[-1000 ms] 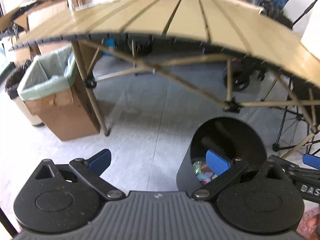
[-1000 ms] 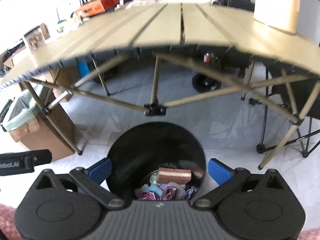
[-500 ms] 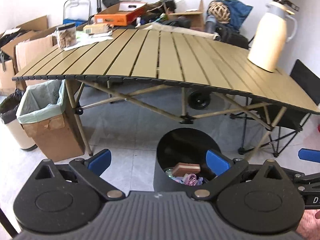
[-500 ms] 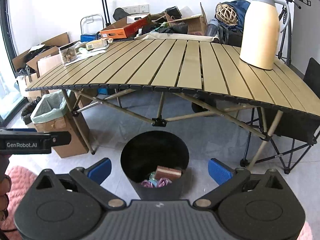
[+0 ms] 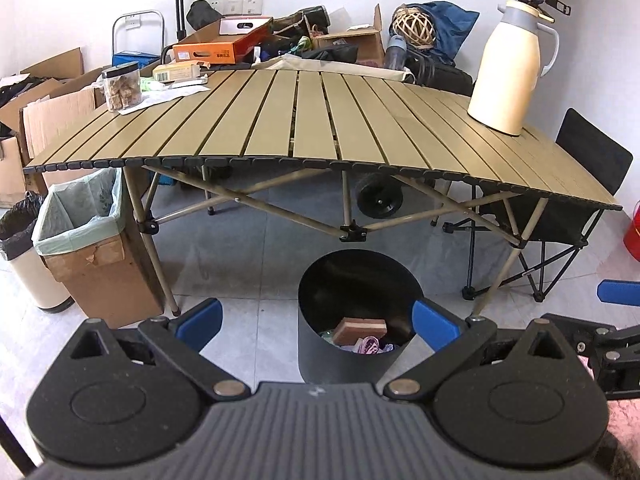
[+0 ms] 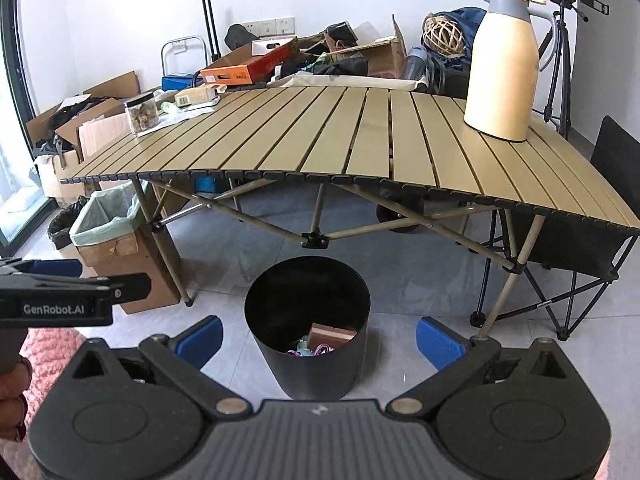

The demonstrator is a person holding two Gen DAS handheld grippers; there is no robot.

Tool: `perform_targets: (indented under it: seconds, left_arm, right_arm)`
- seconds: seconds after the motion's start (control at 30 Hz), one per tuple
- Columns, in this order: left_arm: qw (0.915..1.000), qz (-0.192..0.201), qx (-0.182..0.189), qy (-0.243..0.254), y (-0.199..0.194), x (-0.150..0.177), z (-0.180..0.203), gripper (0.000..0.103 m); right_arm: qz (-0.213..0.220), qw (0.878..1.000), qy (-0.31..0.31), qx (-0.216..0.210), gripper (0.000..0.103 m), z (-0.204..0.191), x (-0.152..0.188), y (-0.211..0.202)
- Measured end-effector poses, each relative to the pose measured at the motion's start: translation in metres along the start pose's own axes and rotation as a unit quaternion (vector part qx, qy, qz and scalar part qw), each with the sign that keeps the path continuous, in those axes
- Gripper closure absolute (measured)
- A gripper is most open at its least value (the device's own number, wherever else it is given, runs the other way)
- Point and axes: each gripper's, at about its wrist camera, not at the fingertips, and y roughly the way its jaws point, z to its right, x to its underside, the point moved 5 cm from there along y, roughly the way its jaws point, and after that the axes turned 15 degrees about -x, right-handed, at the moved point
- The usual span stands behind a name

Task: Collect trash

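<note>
Your left gripper [image 5: 316, 322] hangs spread and empty above the bin [image 5: 312, 344], trash [image 5: 362, 334] at its bottom. From the right view, your right gripper [image 6: 318, 338] is also spread, empty; swing low and a finger could tip the bin.

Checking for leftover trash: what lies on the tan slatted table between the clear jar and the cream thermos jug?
Only bare slats between jar and jug, in both views.
</note>
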Motion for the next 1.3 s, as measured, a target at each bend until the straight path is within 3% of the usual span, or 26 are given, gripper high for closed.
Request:
perform_targets:
  seconds: [1.3]
  left_arm:
    - [0.9998,0.017,-0.006,-0.004,-0.013,0.000,-0.005,0.000]
  right_arm:
    - [0.015,1.000,-0.004,-0.001,0.000,-0.005,0.000,-0.011]
